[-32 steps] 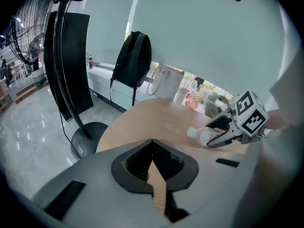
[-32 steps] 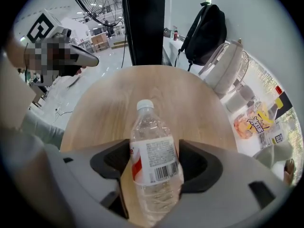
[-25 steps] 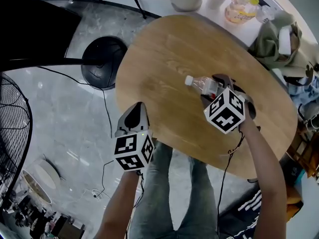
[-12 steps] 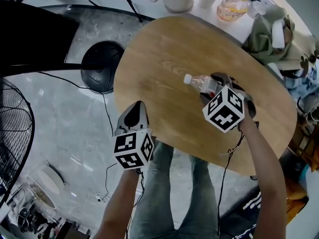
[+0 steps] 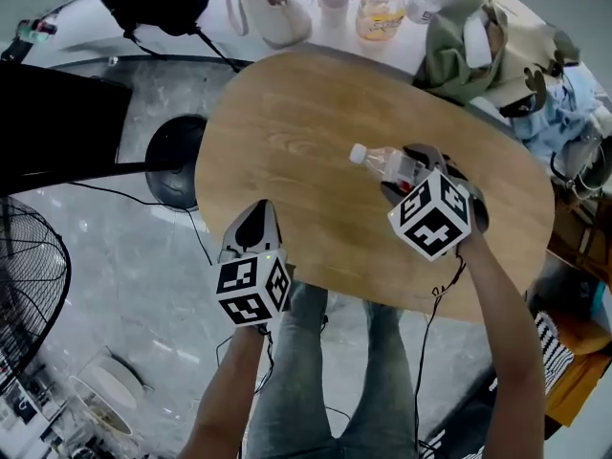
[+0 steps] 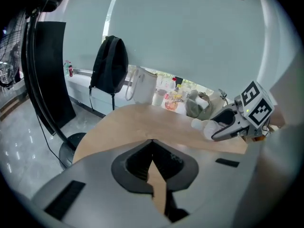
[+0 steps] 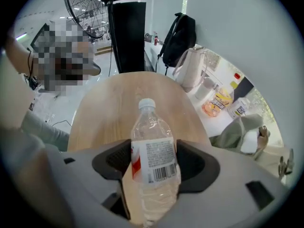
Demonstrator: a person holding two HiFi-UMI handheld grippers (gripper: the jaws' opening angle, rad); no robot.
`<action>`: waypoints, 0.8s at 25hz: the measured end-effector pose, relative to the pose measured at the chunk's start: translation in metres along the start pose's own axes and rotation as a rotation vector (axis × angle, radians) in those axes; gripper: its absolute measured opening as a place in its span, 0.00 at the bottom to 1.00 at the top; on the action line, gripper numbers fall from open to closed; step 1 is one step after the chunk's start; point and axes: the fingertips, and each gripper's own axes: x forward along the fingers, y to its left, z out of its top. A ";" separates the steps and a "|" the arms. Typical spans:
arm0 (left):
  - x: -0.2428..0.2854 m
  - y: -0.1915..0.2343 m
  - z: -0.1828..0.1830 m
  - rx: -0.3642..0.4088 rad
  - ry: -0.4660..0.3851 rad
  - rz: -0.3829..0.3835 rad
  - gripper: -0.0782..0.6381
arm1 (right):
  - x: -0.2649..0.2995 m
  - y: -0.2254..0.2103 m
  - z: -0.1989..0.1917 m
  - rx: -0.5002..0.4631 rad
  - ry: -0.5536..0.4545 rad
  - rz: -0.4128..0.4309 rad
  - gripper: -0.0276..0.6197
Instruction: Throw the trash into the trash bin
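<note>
Clear plastic water bottle (image 5: 382, 161) is clamped in the right hand-held gripper (image 5: 413, 172), whose jaws have just been closing on it. It is over the desk (image 5: 287, 132), cap towards ten o'clock. The left hand-held gripper (image 5: 258, 216), jaws together and empty, hangs at eight o'clock.

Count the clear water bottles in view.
1: the bottle in the right gripper's jaws, over the wooden table. More may sit hidden in the clutter on the counter behind.
</note>
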 end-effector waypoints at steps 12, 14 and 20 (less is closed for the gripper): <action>0.011 -0.160 -0.003 0.211 0.038 -0.219 0.13 | -0.099 -0.042 -0.149 0.301 -0.014 -0.180 0.50; 0.010 -0.189 -0.008 0.246 0.049 -0.254 0.13 | -0.118 -0.045 -0.180 0.353 -0.014 -0.210 0.50; 0.008 -0.282 -0.025 0.391 0.081 -0.375 0.13 | -0.167 -0.040 -0.286 0.538 0.003 -0.300 0.50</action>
